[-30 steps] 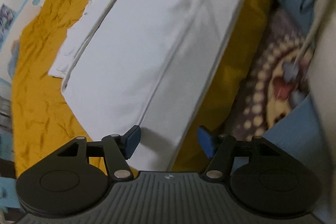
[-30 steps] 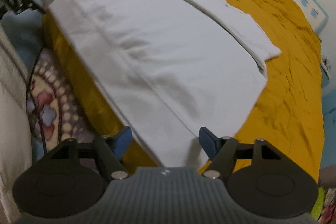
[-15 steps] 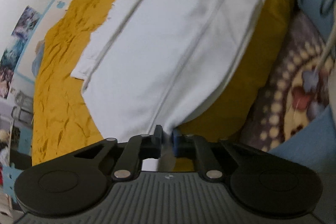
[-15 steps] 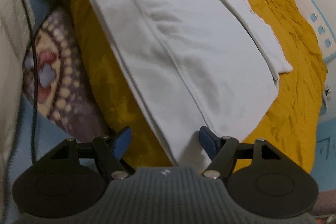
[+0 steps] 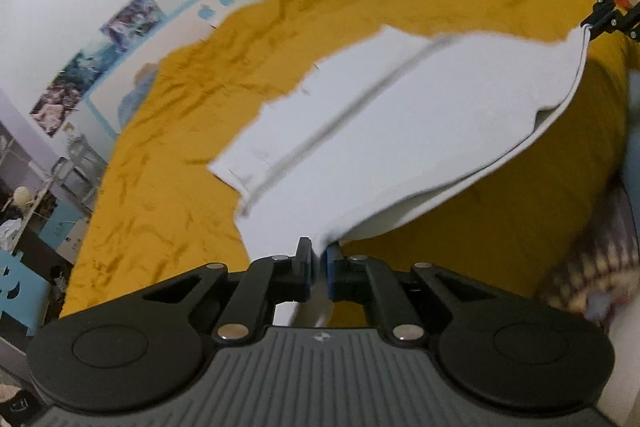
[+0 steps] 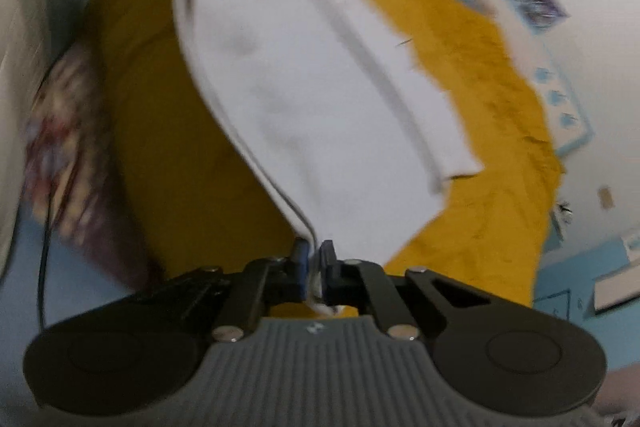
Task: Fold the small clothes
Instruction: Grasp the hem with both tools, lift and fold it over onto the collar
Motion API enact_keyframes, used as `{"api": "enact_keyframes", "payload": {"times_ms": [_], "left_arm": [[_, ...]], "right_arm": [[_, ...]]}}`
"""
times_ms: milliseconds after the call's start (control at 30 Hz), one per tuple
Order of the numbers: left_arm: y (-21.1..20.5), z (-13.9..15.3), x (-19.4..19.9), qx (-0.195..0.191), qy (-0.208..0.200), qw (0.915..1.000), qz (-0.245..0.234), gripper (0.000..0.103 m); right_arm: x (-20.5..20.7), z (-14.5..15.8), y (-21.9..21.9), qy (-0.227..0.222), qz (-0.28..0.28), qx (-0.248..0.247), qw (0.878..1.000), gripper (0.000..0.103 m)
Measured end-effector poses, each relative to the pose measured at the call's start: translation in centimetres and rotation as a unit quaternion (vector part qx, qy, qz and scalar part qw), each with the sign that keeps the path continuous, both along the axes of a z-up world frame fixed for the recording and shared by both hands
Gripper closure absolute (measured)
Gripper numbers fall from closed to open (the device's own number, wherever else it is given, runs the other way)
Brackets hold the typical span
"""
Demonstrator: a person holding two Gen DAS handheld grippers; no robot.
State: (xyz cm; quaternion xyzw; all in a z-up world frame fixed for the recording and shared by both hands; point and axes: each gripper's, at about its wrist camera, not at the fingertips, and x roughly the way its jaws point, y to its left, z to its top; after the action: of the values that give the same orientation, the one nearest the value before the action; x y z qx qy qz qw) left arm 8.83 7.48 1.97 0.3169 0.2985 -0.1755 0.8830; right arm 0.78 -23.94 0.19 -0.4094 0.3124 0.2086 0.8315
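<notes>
Between the blue pads (image 5: pixel 305 269) of the left gripper (image 5: pixel 318 269), jaws nearly together, a corner of the white garment (image 5: pixel 384 131) is pinched and raised off the bed. Same on the other side: the right gripper (image 6: pixel 314 267) has its jaws pressed closed on the opposite near corner of the white garment (image 6: pixel 304 95), cloth bunched between the pads (image 6: pixel 328 269). From the left wrist view the right gripper (image 5: pixel 600 17) shows far off at the upper right, gripping its corner. Near hem hangs stretched between the two grippers, lifted clear, with two layers showing along the edge and shadow underneath. Farther part of the garment lies flat on the mustard-yellow bedspread (image 5: pixel 168 163), a dark seam line running lengthwise and a narrower folded strip along its far side. Garment sits near the bed's near edge. Beyond that edge, a patterned dotted fabric (image 6: pixel 68 131) and a thin dark cable (image 6: pixel 46 239), both blurred. Wall with blue-framed pictures (image 5: pixel 132 17) lies beyond the bed's far side.
</notes>
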Motion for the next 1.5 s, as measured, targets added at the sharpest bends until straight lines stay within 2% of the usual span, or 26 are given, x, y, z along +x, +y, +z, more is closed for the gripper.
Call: {"api": "enact_keyframes", "payload": {"times_ms": [167, 367, 567, 733, 900, 1100, 1333, 1500], "left_arm": [[-0.2, 3.7, 3.9, -0.029, -0.048, 0.9979, 0.033, 0.097], [-0.9, 7.2, 10.6, -0.029, -0.089, 0.9946, 0.045, 0.097], [-1.7, 9.2, 18.4, -0.021, -0.120, 0.9912, 0.051, 0.097], [-2.0, 8.7, 25.3, -0.025, -0.110, 0.9915, 0.066, 0.097], [-1.8, 5.7, 31.4, -0.031, -0.065, 0.9947, 0.073, 0.097], [-1.4, -0.3, 38.0, -0.031, -0.002, 0.9956, 0.088, 0.097], [-0.9, -6.7, 42.6, -0.034, 0.051, 0.9932, 0.099, 0.096], [-0.6, -9.7, 43.8, -0.038, 0.062, 0.9922, 0.101, 0.096]], "right_arm": [[3.8, 5.8, -0.8, -0.085, -0.045, 0.051, 0.994, 0.103], [11.2, 10.1, -0.3, -0.147, -0.066, 0.056, 0.985, 0.103], [20.3, 12.9, -0.2, -0.175, -0.093, 0.069, 0.978, 0.103], [28.9, 13.5, -0.2, -0.166, -0.109, 0.080, 0.977, 0.103], [38.2, 10.4, -0.2, -0.127, -0.121, 0.081, 0.981, 0.103], [46.6, 3.4, -0.1, -0.076, -0.137, 0.084, 0.984, 0.103], [53.6, -5.4, 0.3, -0.024, -0.164, 0.082, 0.983, 0.103], [57.0, -9.5, 0.4, -0.007, -0.178, 0.086, 0.980, 0.103]]}}
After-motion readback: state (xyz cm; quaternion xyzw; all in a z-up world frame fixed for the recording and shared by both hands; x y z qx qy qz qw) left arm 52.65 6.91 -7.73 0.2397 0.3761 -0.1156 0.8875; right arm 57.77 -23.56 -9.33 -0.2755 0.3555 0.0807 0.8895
